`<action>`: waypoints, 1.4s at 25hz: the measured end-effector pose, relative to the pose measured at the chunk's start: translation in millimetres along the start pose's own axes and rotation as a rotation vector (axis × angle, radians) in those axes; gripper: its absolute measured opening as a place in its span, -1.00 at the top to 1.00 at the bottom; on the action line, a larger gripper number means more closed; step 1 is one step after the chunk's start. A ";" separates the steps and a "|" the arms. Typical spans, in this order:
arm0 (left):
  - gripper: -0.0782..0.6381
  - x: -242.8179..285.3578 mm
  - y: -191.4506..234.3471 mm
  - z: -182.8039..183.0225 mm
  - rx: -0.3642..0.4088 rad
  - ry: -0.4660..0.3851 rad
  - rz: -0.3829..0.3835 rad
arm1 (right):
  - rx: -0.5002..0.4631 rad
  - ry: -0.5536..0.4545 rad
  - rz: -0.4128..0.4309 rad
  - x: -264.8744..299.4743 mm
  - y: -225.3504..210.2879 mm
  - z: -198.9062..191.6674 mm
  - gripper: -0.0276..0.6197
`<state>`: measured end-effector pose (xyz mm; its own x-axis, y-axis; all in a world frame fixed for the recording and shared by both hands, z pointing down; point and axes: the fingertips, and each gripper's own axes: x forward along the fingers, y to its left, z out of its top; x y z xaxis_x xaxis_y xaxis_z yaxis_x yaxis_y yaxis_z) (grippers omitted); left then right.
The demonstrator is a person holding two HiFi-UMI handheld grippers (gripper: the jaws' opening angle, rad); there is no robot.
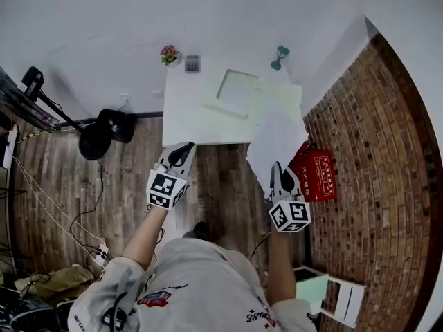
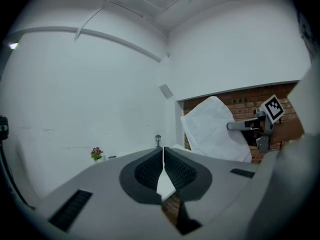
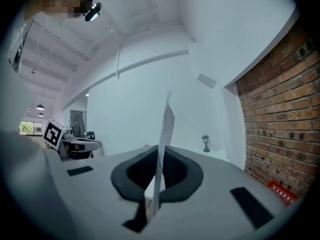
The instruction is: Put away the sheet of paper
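The sheet of paper [image 1: 275, 142] is white and hangs in the air over the table's front right corner, with my right gripper [image 1: 278, 173] shut on its lower edge. In the right gripper view the paper [image 3: 165, 126] runs edge-on, upright between the closed pads. From the left gripper view the same sheet [image 2: 212, 129] shows broadside against the brick wall, with the right gripper [image 2: 239, 126] on it. My left gripper [image 1: 181, 152] hovers just before the table's front edge, shut and holding nothing [image 2: 163, 156]. A clear folder [image 1: 237, 91] lies on the white table [image 1: 187, 120].
A flower pot [image 1: 169, 54], a calculator [image 1: 192, 63] and a small teal lamp [image 1: 279, 56] stand along the table's back. A red box [image 1: 317, 175] sits on the floor by the brick wall [image 1: 377, 151]. A black stand base [image 1: 94, 141] and cables lie at left.
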<state>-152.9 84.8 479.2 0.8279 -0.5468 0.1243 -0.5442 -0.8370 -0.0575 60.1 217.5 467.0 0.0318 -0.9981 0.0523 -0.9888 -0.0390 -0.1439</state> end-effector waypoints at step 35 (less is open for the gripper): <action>0.71 359.8 171.3 34.1 -0.063 0.031 0.190 | 0.010 0.076 0.282 421.6 -203.1 48.9 0.92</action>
<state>56.3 -256.0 480.3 0.7055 -0.6931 0.1479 -0.6985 -0.7153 -0.0208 281.5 -197.7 469.9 -0.2559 -0.9632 0.0822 -0.9554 0.2391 -0.1731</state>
